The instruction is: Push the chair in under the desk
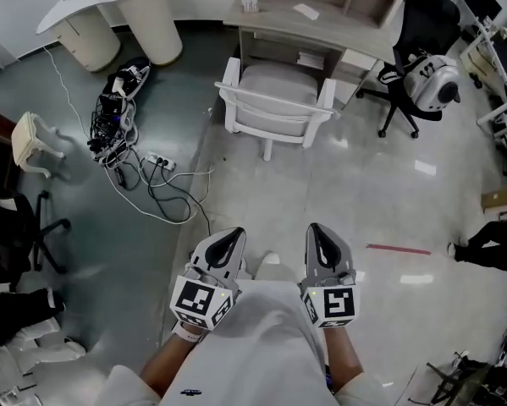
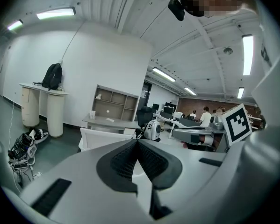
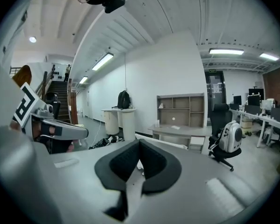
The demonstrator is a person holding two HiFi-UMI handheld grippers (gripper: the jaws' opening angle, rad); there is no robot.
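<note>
The push had not begun: this was the approach step. The white chair (image 1: 278,83) stood well ahead of the person on the floor (image 1: 321,193), just in front of the desk (image 1: 338,30). Its backrest (image 1: 274,108) was turned toward the person and most of its seat was out in the open. The left gripper (image 1: 228,237) and the right gripper (image 1: 320,232) were held low and close to the body, side by side, pointing forward at the chair and well apart from it. Each gripper's own view showed its jaws pressed together with nothing between them (closed and empty, which suits a shove better than a grasp). Judging from this, the next move called for walking forward to close the gap. Both closed tips would then go against the top rail of the backrest, one toward each side, so that the force ran straight at the desk opening and did not swing the chair askew. Whether the armrests (image 1: 229,83) would clear the desk's underside could not be told from here. A tangle of cables (image 1: 122,142) lay on the floor to the left, and a black office chair (image 1: 405,74) stood to the right of the desk. Both were off the straight path.
</note>
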